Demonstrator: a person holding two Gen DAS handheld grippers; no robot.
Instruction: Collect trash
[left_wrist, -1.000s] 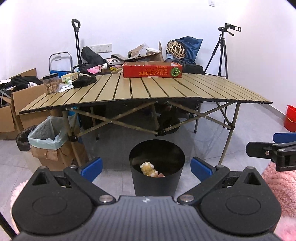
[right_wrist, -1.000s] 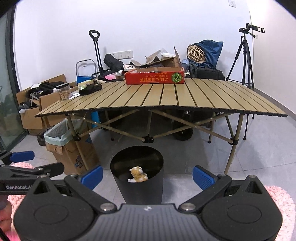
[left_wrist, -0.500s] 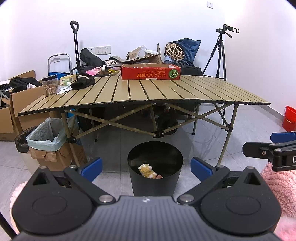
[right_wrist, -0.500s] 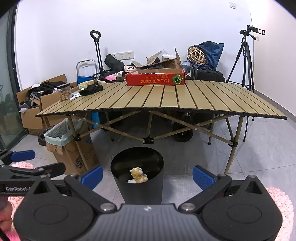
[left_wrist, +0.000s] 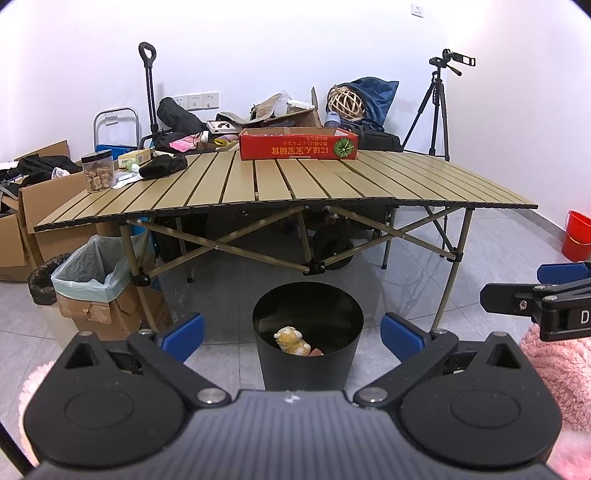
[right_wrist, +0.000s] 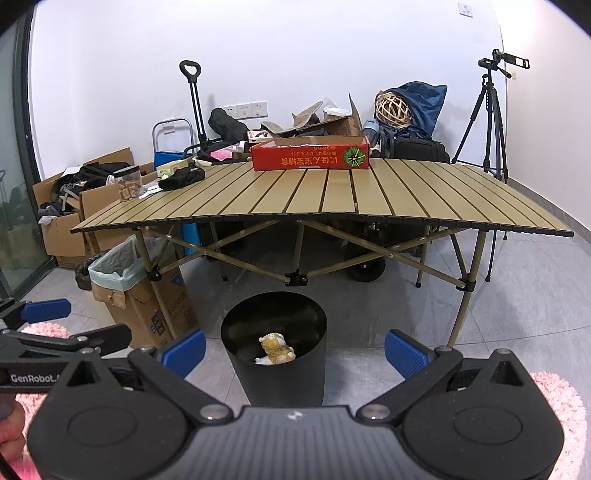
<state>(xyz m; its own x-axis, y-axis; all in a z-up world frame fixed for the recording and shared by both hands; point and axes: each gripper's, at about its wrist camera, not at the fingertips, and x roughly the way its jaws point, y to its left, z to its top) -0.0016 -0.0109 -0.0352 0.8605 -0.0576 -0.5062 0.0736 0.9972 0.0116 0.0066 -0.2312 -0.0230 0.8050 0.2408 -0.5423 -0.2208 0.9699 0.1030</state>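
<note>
A black round bin (left_wrist: 308, 336) (right_wrist: 275, 347) stands on the grey floor in front of the folding table, with a yellow-and-white crumpled scrap (left_wrist: 291, 340) (right_wrist: 275, 348) lying inside. My left gripper (left_wrist: 291, 334) is open with nothing between its blue pads, held back from the bin and level with its rim. My right gripper (right_wrist: 293, 350) is open too and holds nothing, just as far from the bin. Each gripper shows at the edge of the other's view.
A slatted tan table (left_wrist: 295, 184) carries a red carton (left_wrist: 298, 144), a jar (left_wrist: 96, 171) and a black cloth (left_wrist: 162, 166). A lined cardboard box (left_wrist: 99, 291) stands at its left leg. Pink rugs (left_wrist: 557, 365), a tripod (left_wrist: 439, 110), a red bucket (left_wrist: 578, 232) and clutter surround.
Both grippers have tilted slightly, so the table and bin sit a little lower and closer in view. Both stay open; the scrap in the bin has not moved.
</note>
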